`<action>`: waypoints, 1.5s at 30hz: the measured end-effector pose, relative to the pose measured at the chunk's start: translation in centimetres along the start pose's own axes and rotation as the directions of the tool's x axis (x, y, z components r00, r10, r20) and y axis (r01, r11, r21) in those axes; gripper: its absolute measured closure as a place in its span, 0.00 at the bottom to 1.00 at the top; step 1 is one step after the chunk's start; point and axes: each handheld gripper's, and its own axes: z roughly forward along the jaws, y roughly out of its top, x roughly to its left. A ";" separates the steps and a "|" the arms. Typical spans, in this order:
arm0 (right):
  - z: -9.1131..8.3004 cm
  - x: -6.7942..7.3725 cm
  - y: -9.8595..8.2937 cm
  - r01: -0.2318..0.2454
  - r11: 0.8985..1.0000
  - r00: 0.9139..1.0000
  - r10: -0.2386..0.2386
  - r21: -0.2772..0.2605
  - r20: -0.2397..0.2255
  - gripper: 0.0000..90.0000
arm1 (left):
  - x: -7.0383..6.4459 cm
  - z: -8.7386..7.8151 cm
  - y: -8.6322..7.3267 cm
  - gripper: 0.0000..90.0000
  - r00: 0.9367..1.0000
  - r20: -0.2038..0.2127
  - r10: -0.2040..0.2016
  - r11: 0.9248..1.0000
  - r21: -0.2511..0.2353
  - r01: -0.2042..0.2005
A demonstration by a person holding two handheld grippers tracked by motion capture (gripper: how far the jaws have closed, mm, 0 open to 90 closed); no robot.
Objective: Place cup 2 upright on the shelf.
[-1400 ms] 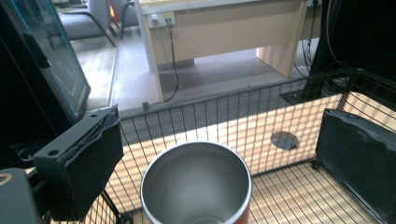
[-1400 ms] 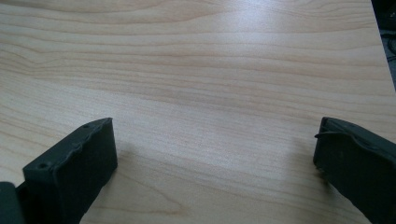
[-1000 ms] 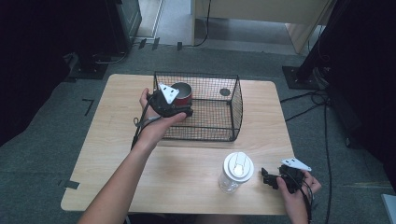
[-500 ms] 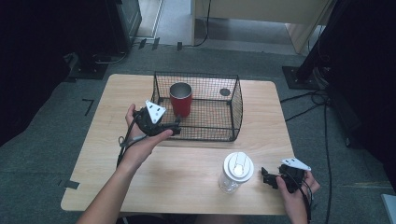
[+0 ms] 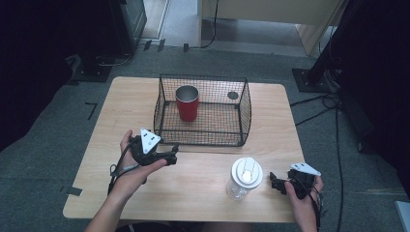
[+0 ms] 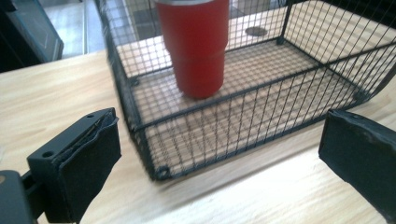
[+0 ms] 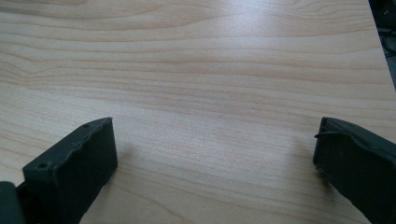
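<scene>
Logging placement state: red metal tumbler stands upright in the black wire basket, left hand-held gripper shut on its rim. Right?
Not quite. The red metal tumbler does stand upright in the black wire basket, but the left hand-held gripper is open and apart from it, outside the basket, as the left gripper view shows.

It looks like a lab or test room: a bare wooden table [image 5: 203, 179] on grey carpet [image 5: 43, 145], tape marks [image 5: 91, 110] on the floor, cables [image 5: 329, 104] and black stands [image 5: 314, 77] beyond the right gripper [image 5: 276, 183].
</scene>
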 end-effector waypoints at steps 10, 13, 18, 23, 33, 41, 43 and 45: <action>-0.6 1.1 -0.3 0.060 0.997 0.998 -0.060 -0.043 -0.002 0.00 | 2.6 -0.2 -3.9 0.00 0.997 -0.054 -0.048 0.997 0.058 0.051; -0.8 1.5 -0.3 0.071 0.995 0.997 -0.072 -0.065 -0.027 0.00 | 3.4 -0.3 -5.4 0.00 0.995 -0.082 -0.049 0.995 0.079 0.056; -1.1 1.9 -0.4 0.080 0.994 0.995 -0.084 -0.068 -0.057 0.00 | 4.3 -0.4 -7.1 0.00 0.991 -0.119 -0.059 0.992 0.107 0.072; -1.9 2.2 -0.3 0.072 0.993 0.994 -0.079 -0.093 -0.072 0.00 | 5.1 -0.6 -8.9 0.00 0.987 -0.144 -0.072 0.987 0.136 0.092; -3.1 2.7 -0.3 0.085 0.991 0.988 -0.097 -0.104 -0.119 0.01 | 7.0 -1.1 -11.1 0.00 0.976 -0.202 -0.077 0.976 0.184 0.115; -4.5 3.8 -0.6 0.113 0.985 0.980 -0.132 -0.128 -0.151 0.01 | 9.1 -0.8 -11.8 0.00 0.967 -0.223 -0.124 0.942 0.280 0.185; -5.1 4.6 -0.6 0.129 0.982 0.975 -0.152 -0.139 -0.164 0.01 | 9.6 -0.8 -11.9 0.00 0.964 -0.213 -0.160 0.933 0.285 0.218; -5.3 4.9 -0.6 0.137 0.980 0.973 -0.160 -0.143 -0.167 0.01 | 9.8 -0.8 -12.0 0.00 0.963 -0.207 -0.172 0.930 0.289 0.228</action>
